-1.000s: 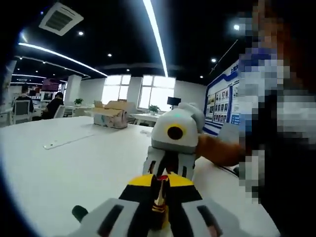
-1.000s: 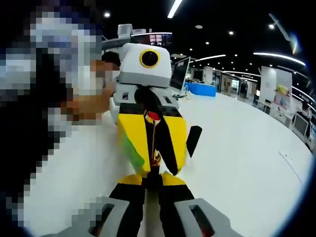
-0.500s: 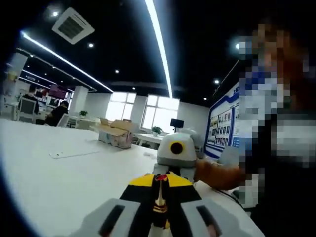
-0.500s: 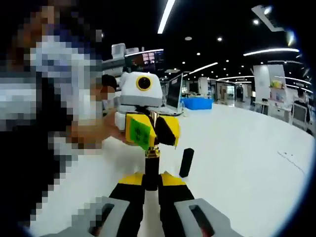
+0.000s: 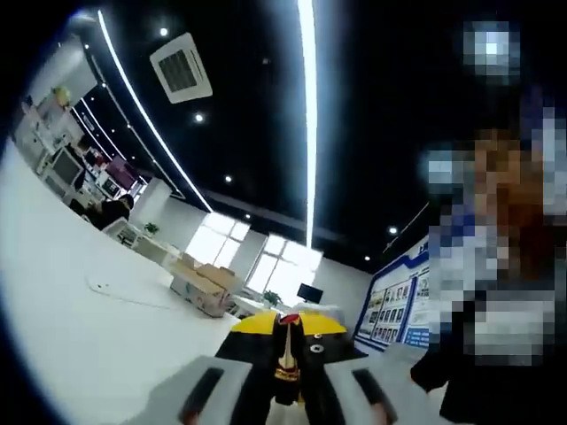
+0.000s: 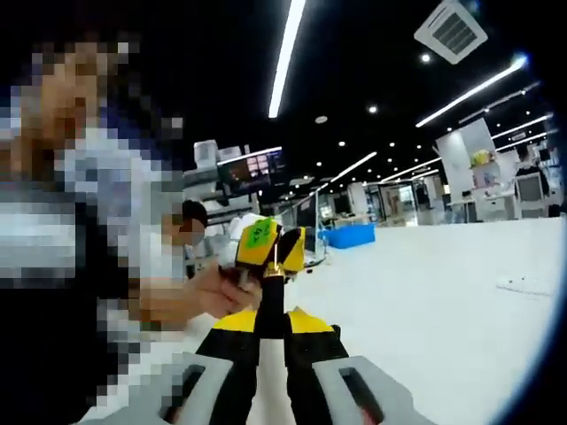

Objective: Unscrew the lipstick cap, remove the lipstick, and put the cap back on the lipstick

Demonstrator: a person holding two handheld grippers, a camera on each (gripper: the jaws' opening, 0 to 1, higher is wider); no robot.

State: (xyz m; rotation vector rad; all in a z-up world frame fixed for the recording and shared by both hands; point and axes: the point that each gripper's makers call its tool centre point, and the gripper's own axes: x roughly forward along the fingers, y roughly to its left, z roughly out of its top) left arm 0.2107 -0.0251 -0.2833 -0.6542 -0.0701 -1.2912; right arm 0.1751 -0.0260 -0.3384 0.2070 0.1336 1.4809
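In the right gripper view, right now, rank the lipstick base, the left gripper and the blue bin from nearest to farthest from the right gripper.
1. lipstick base, clamped between the right gripper's jaws.
2. left gripper, just above, at the lipstick's top.
3. blue bin, far back on the white table, to the right.

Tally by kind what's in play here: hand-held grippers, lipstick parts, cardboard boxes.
Hand-held grippers: 2, the left hand-held gripper and the right hand-held gripper
Lipstick: 1, held between both
Cardboard box: 1
Total: 4

Long ceiling lights shine bright against a dark ceiling. The white desk glows pale. Windows glare white. Edges bend round, and far things look soft and blurry.
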